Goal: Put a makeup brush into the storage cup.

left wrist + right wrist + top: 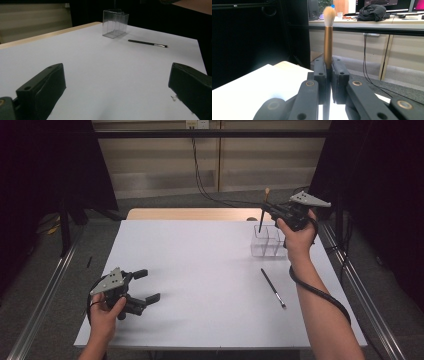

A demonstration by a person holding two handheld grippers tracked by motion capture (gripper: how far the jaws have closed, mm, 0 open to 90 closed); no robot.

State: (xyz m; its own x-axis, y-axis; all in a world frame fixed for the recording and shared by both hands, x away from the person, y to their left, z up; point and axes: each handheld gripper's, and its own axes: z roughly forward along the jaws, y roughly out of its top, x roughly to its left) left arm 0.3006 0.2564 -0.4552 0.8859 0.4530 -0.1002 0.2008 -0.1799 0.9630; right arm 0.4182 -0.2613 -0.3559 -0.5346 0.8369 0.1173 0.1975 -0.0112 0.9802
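We've got the right gripper [269, 210] up over the far right corner of the tabletop [200, 270], jaws clamped tight on a makeup brush [263, 210]. The brush stands close to upright, pale bristle tip on top, gold ferrule just above the jaws in the right gripper view [327, 47], dark handle pointing down into the clear divided box [268, 241]. We can't tell whether the handle tip touches the box bottom. The box sits near the far right corner, just beside the right edge. A second dark brush [273, 287] lies flat on the tabletop, nearer us than the box and apart from it. Our left gripper [145, 285] sits low by the near left corner, jaws spread wide with nothing between them, pointed across the tabletop toward the box [115, 23] and the lying brush [147, 43].
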